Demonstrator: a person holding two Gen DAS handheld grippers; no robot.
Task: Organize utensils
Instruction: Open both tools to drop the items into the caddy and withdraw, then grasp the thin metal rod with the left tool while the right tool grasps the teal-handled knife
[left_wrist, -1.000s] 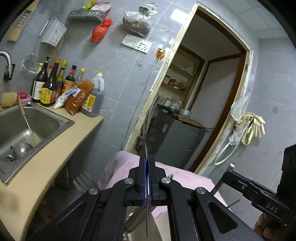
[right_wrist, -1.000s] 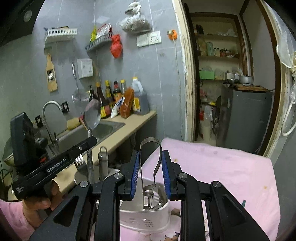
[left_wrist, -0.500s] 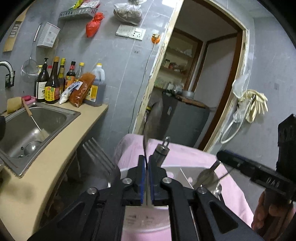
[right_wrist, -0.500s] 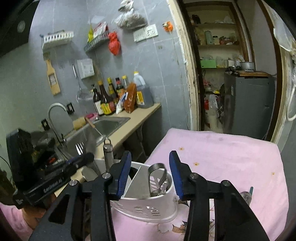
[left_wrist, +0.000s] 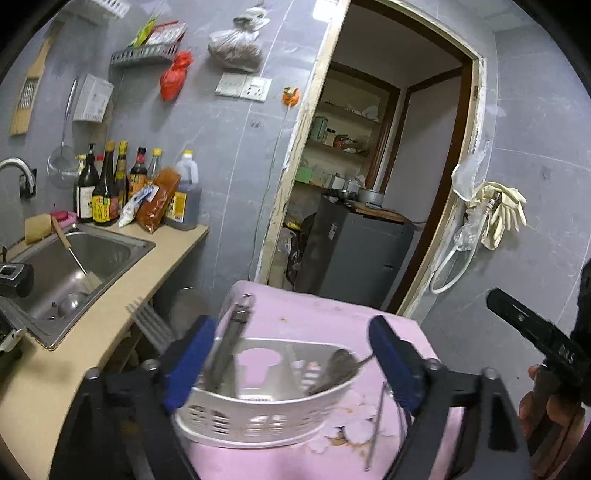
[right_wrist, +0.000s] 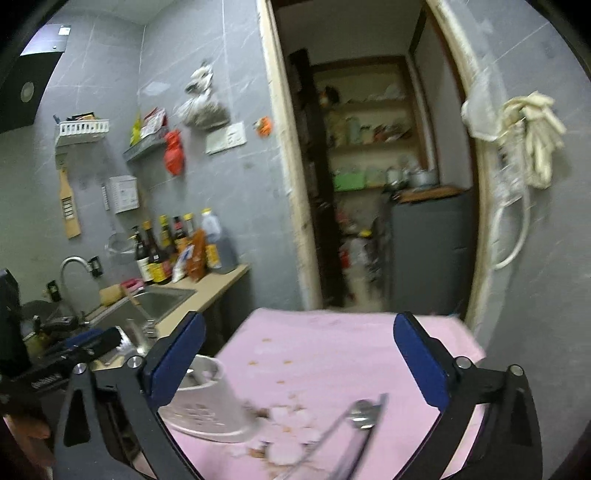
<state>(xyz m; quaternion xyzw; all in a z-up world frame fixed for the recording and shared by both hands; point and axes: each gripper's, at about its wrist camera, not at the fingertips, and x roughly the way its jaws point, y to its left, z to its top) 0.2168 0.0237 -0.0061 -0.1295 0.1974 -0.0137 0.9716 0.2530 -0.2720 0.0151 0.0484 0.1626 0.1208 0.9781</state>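
The left claw now stands wide open and holds nothing, while half a second ago it was shut on a thin metal utensil; this utensil is released, so one more piece is sorted. The right claw is also wide open and empty, having let go of its metal tongs earlier. Just beyond the left claw, the white caddy stands on the pink desk, with a spoon, a fork and a peeler leaning inside. In the right view, another utensil lies on the desk beside the caddy, blurred, probably the next one to collect. Farther left is the sink.
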